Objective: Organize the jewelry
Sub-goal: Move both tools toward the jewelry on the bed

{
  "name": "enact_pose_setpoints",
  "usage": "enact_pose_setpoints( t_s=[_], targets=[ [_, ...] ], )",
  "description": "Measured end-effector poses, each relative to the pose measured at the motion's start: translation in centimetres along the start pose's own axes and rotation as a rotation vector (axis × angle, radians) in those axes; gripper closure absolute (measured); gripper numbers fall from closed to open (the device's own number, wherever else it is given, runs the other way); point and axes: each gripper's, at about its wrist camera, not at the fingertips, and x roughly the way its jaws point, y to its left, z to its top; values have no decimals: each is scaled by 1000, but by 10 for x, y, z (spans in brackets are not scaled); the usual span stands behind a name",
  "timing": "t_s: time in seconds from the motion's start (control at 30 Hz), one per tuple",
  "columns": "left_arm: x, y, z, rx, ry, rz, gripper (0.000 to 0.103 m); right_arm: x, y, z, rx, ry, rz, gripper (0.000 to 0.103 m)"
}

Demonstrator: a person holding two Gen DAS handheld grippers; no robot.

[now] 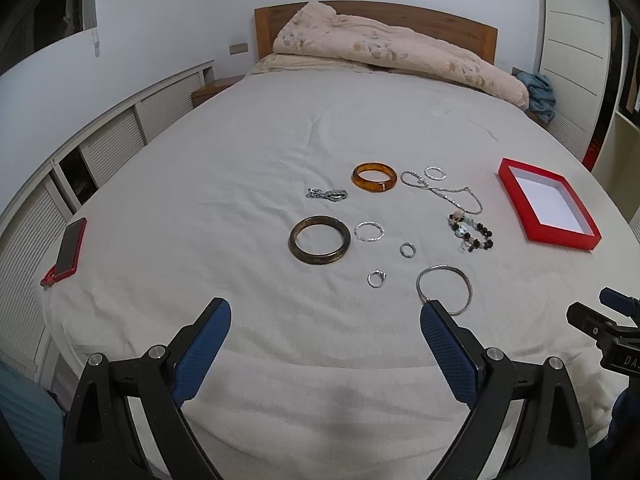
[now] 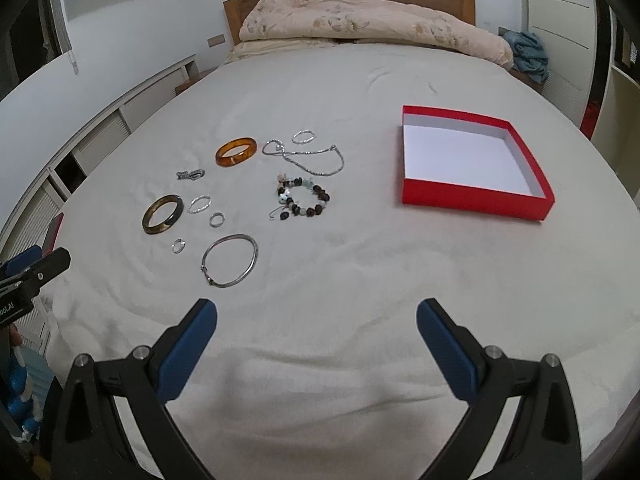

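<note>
Jaws are standing spread on both grippers, nothing between them, so nothing is being carried at this moment. The left gripper is hanging over the near edge of the bed, and the right gripper is hovering beside it, facing a bare stretch of sheet.

Nearest the left gripper, a thin silver bangle is lying flat, its near rim showing just past the right fingertip; whether the tip is touching it I cannot tell from this angle. Just beyond are two small rings, a twisted silver hoop and a dark bangle. All are lying apart from one another, probably so each can be pinched singly.

Further on, a bead bracelet is sitting near a silver chain, with an amber bangle, a short clumped chain and another small hoop at the far side of the spread.

To the right, well apart from the jewelry, a red box is lying open and empty, likely the place meant for the pieces. Sorting looks not yet begun.

A phone is resting at the bed's left edge, and a rolled quilt is lying against the headboard.
</note>
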Motion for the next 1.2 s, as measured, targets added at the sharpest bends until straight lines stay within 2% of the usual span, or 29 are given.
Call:
enact_pose_setpoints(
  t_s=[0.37, 0.63, 0.83, 1.2],
  targets=[
    [32, -1, 10, 22, 63, 9, 9, 27, -4, 9, 7, 33, 19, 3],
    [56, -11, 12, 75, 95, 9, 9, 40, -10, 17, 21, 36, 25, 4],
    [73, -10, 14, 71, 128, -16, 16, 49, -13, 25, 17, 42, 40, 4],
    [91, -6, 20, 65, 153, -27, 19, 68, -15, 36, 28, 61, 74, 4]
  ],
)
